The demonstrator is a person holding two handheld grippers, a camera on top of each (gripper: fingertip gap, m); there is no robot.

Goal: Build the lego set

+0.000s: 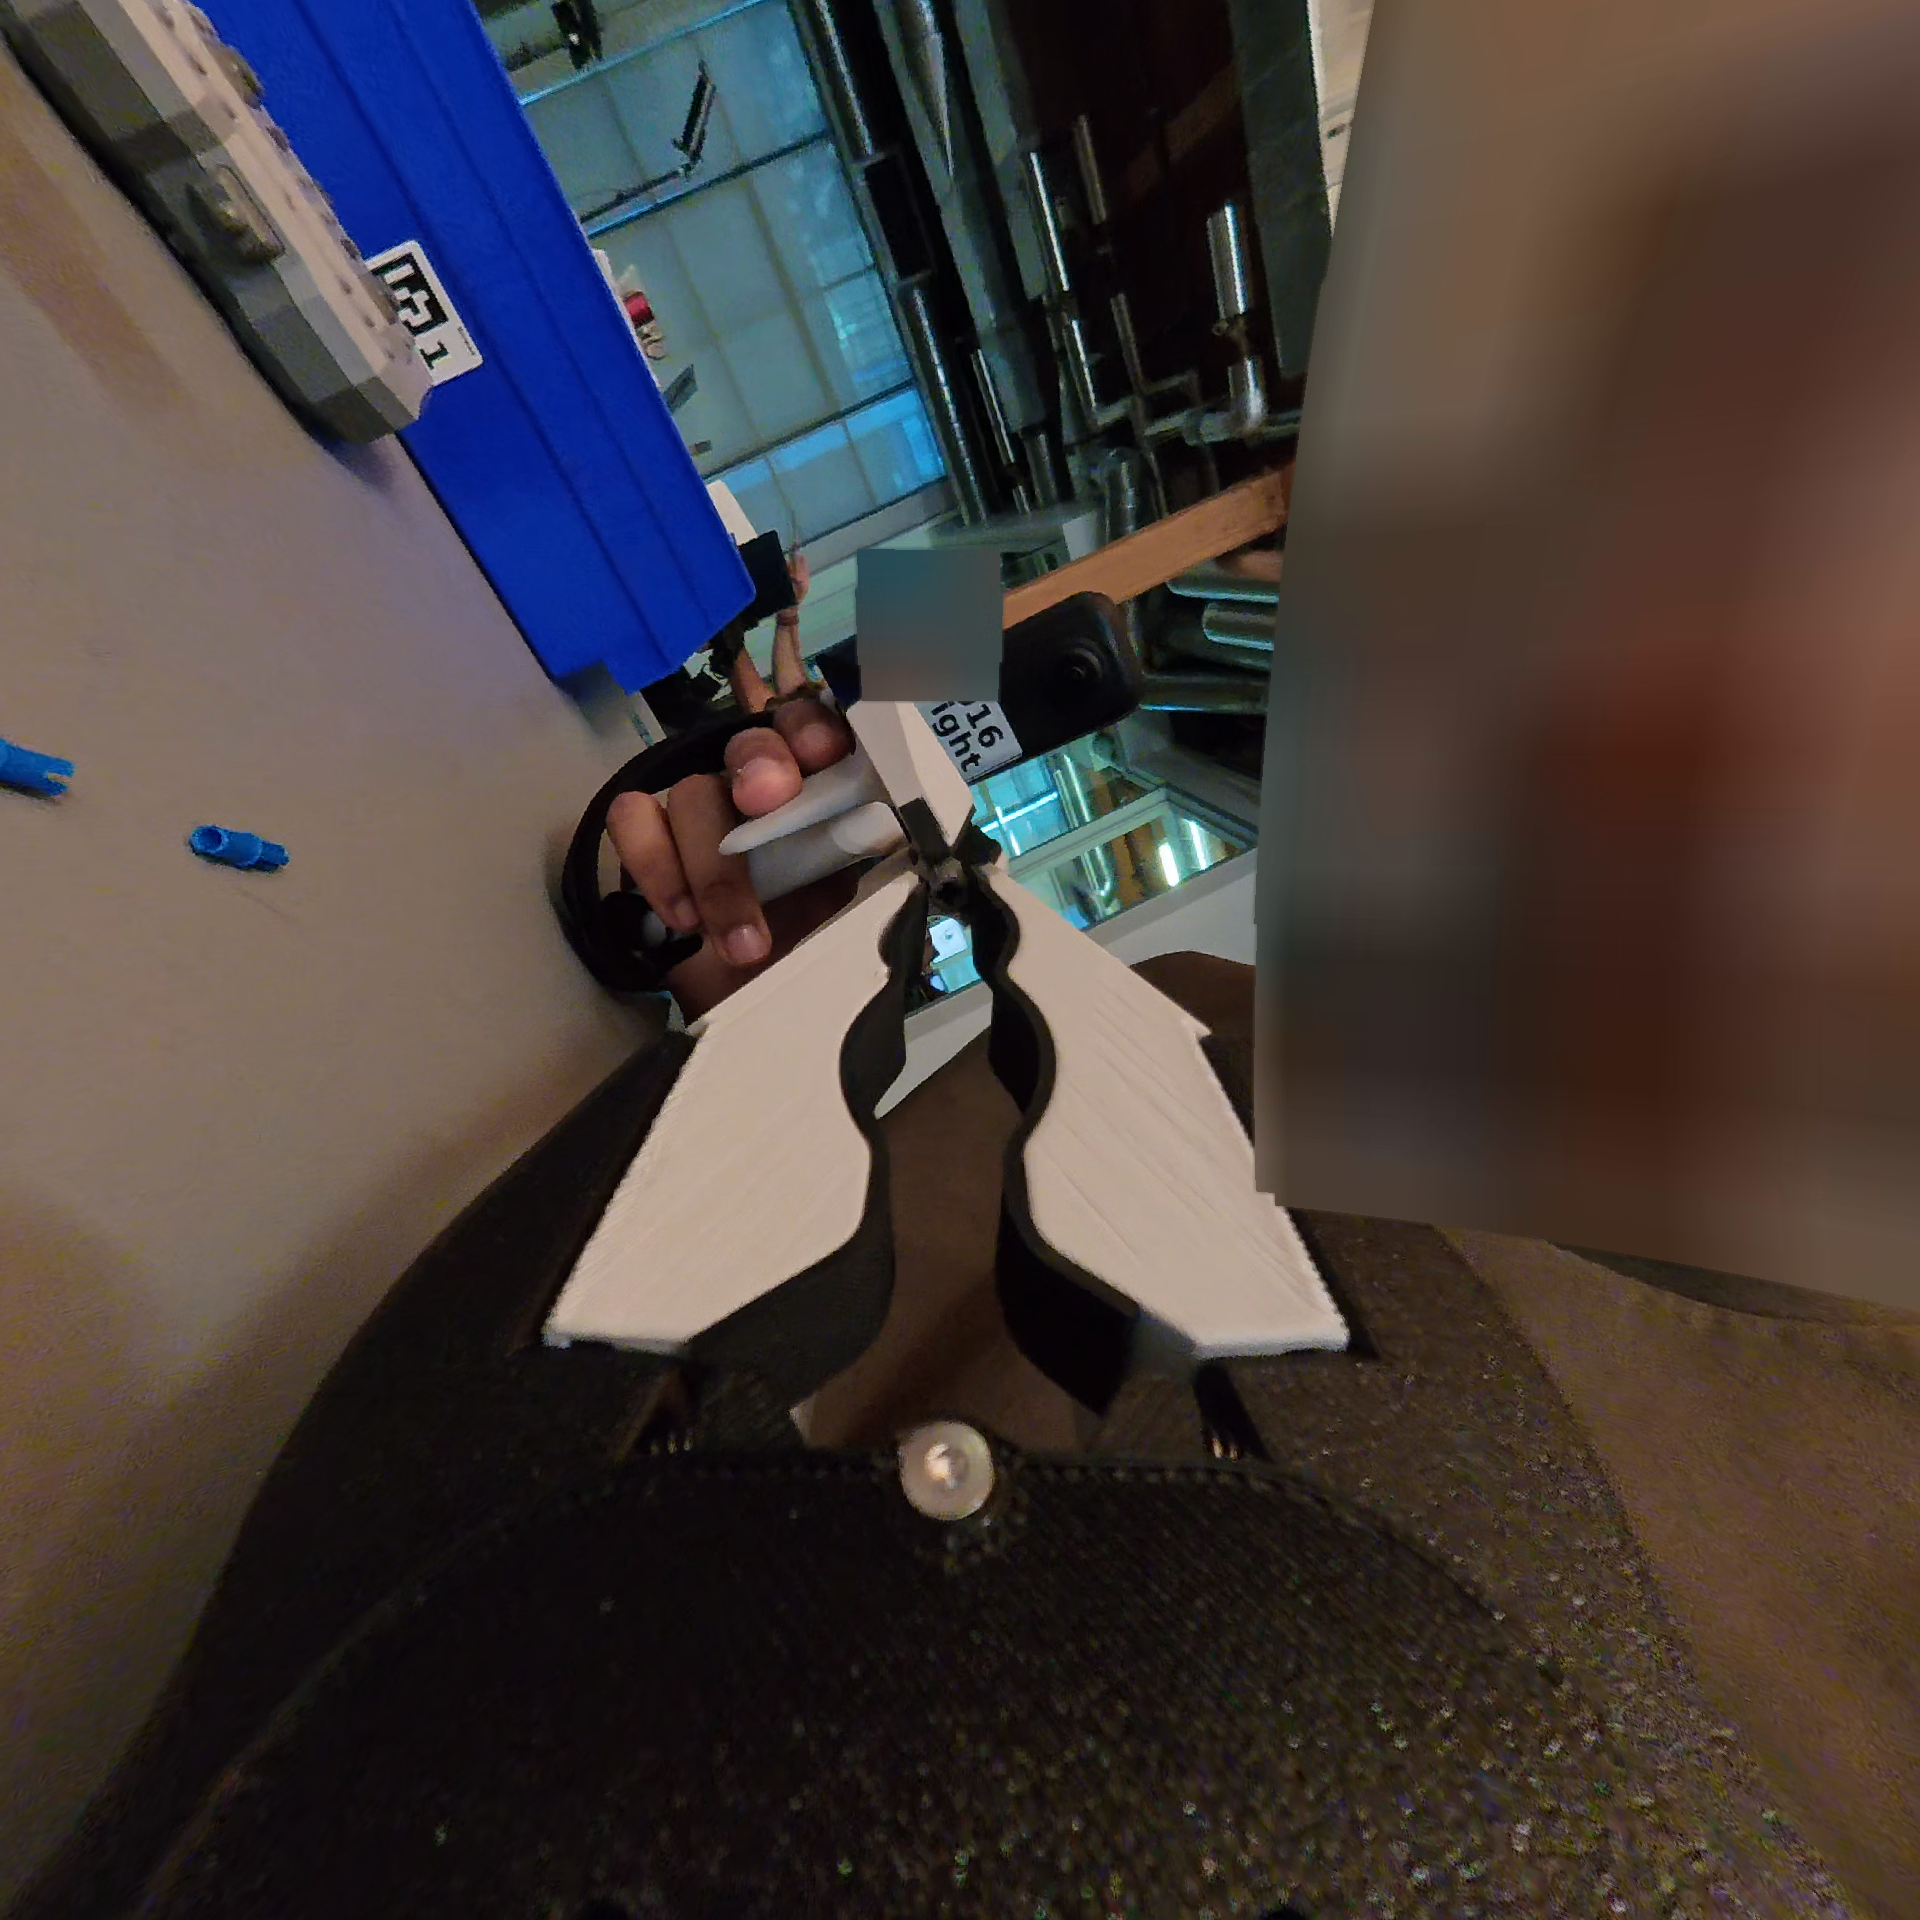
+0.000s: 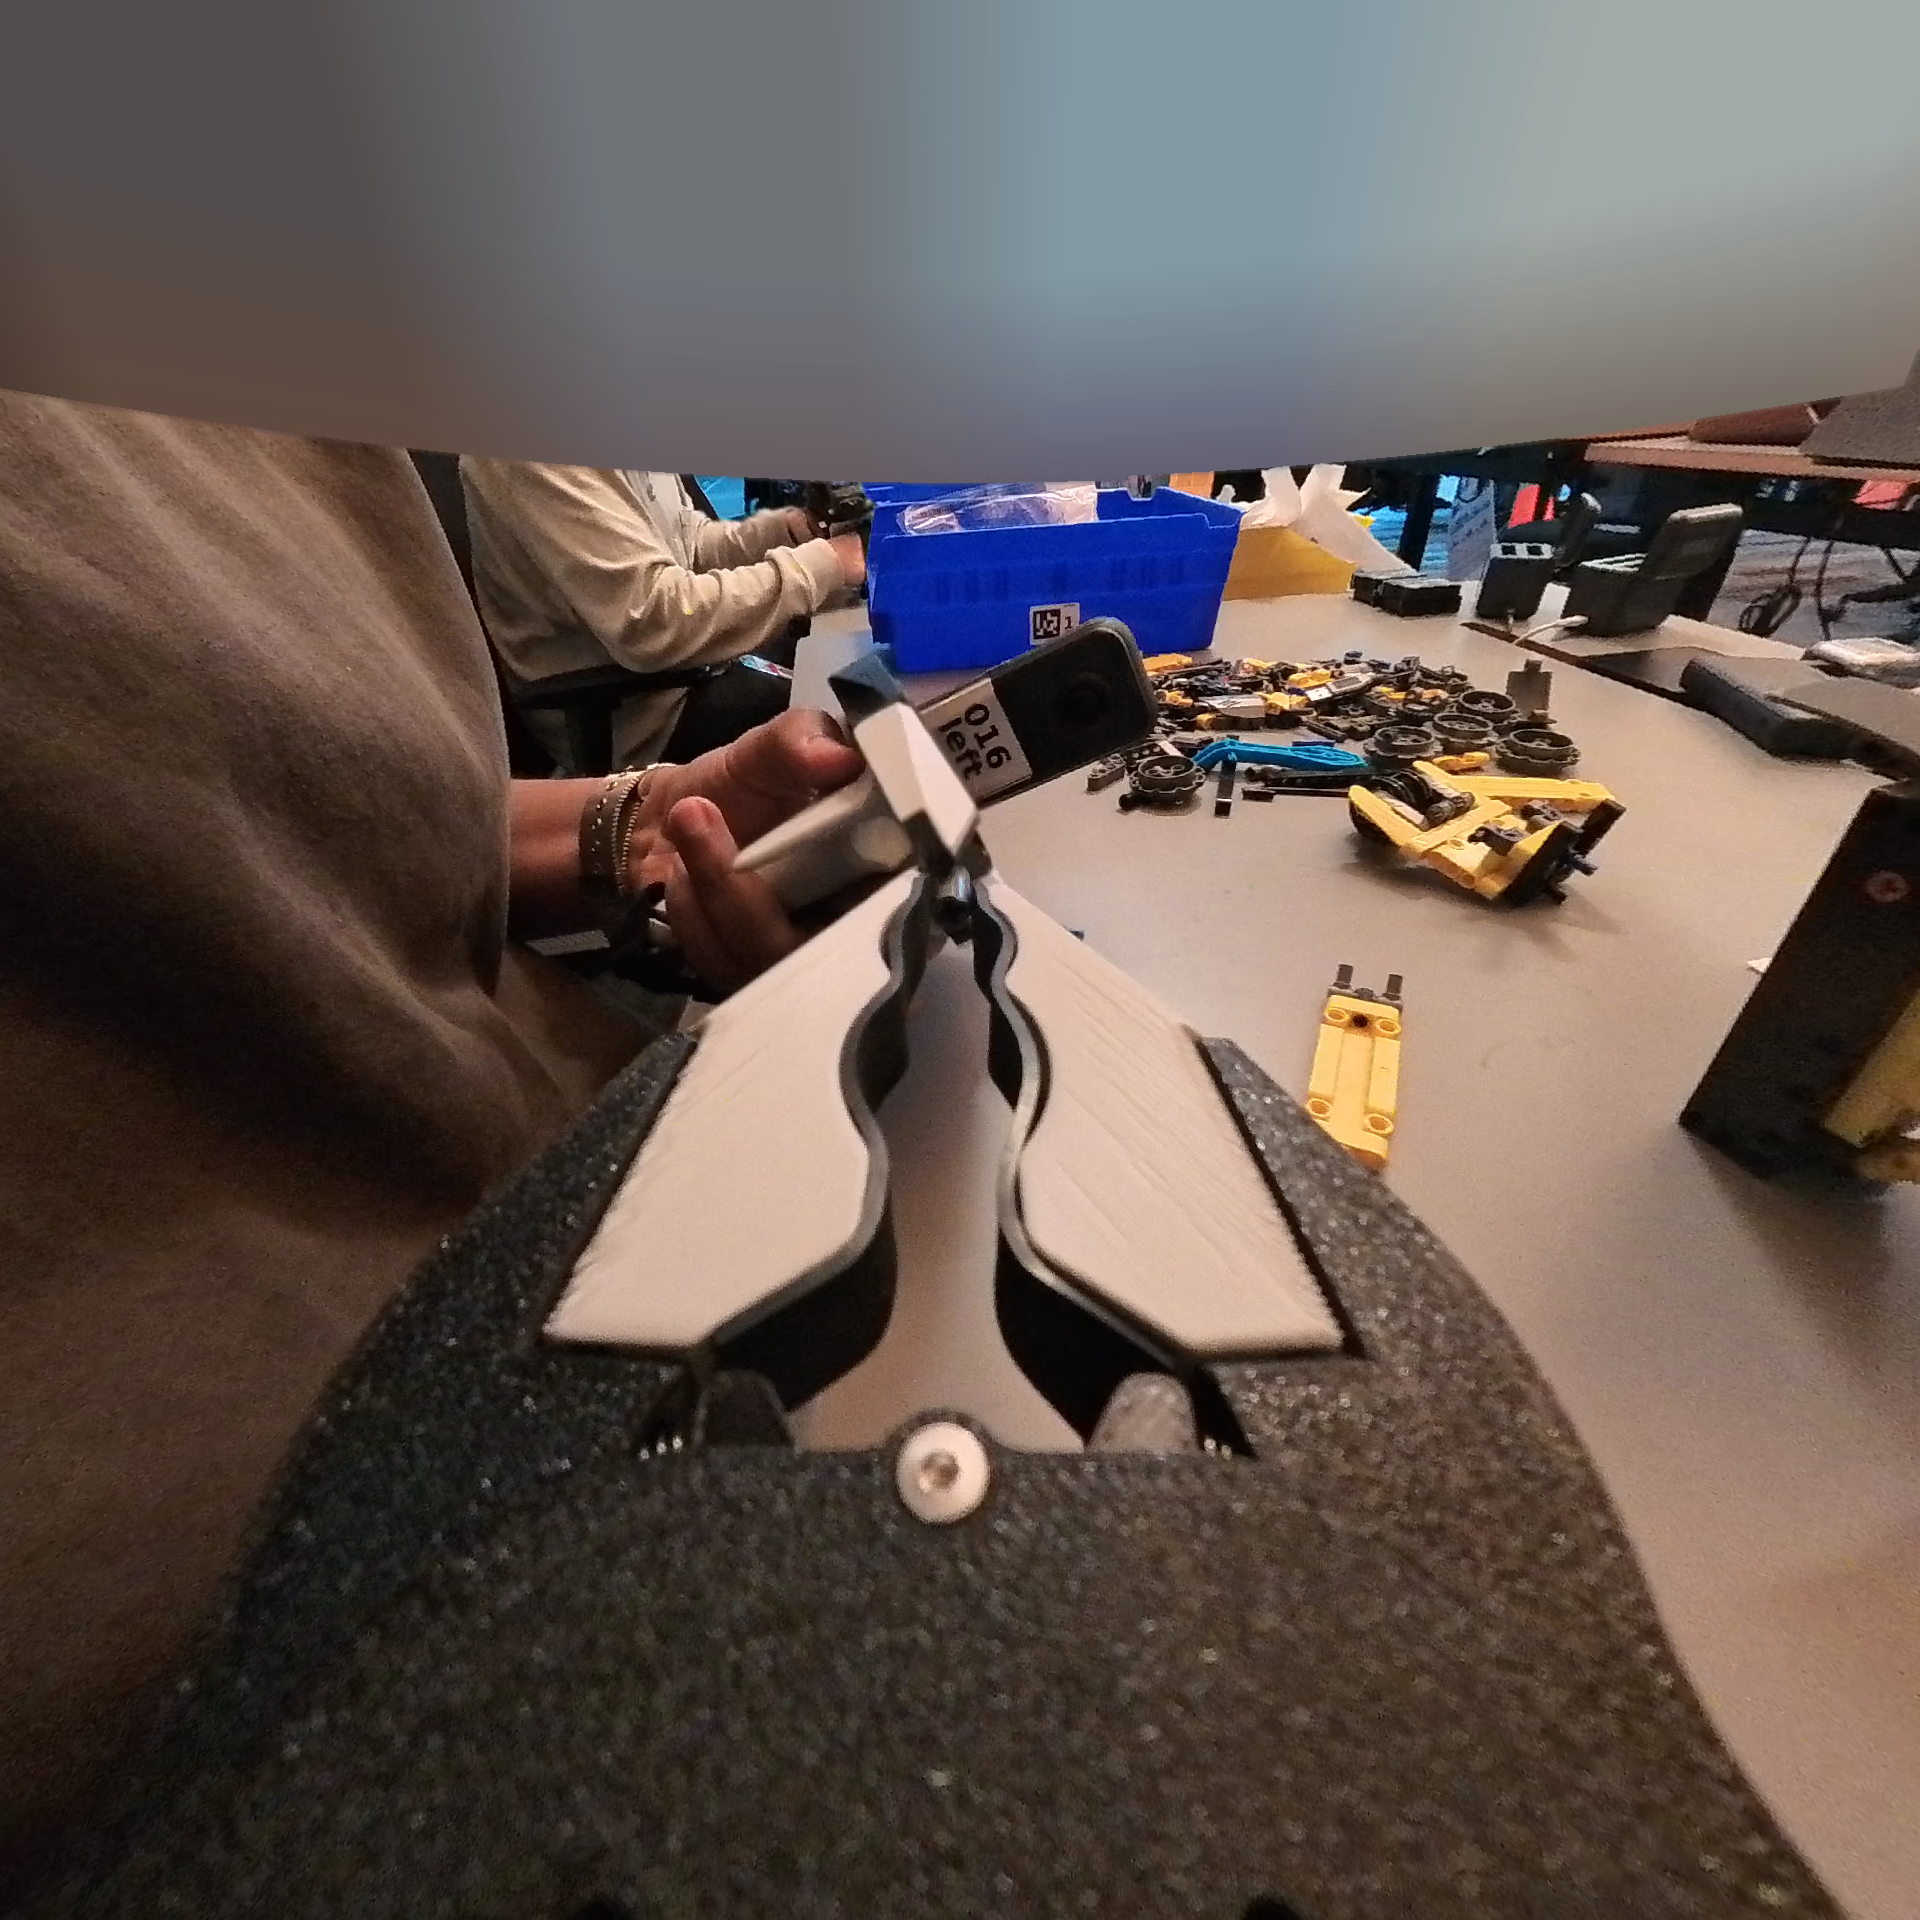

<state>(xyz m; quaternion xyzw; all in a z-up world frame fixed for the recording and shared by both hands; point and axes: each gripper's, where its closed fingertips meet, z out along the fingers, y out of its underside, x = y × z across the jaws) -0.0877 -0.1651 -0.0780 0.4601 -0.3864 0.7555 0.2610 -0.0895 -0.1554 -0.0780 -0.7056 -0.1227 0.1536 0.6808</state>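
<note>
I see both grippers meeting tip to tip above the near edge of the desk (image 2: pixel 1195 987), each closed on the same small black piece (image 2: pixel 951 902). My left gripper (image 1: pixel 940 878) has its fingers drawn narrow, tips pinching that dark part, and straight beyond it sits the right gripper with its camera and a hand (image 1: pixel 717 842) wrapped round the handle. My right gripper (image 2: pixel 948 904) is likewise narrowed onto the piece, with the left gripper's white body and a hand (image 2: pixel 727 831) just behind it.

Taking the blue bin (image 2: pixel 1049 582) as my landmark: it stands at the far side of the desk, beyond the grippers. In front of it and to its right lies a scatter of black wheels and loose parts (image 2: pixel 1382 717), with a blue beam (image 2: pixel 1278 756) among them. Nearer than that pile sits a partly built yellow vehicle (image 2: pixel 1475 831), and nearer still a flat yellow part (image 2: pixel 1351 1070) lies alone. In the left wrist view two small blue pins (image 1: pixel 239 847) lie on the desk well apart from the bin
</note>
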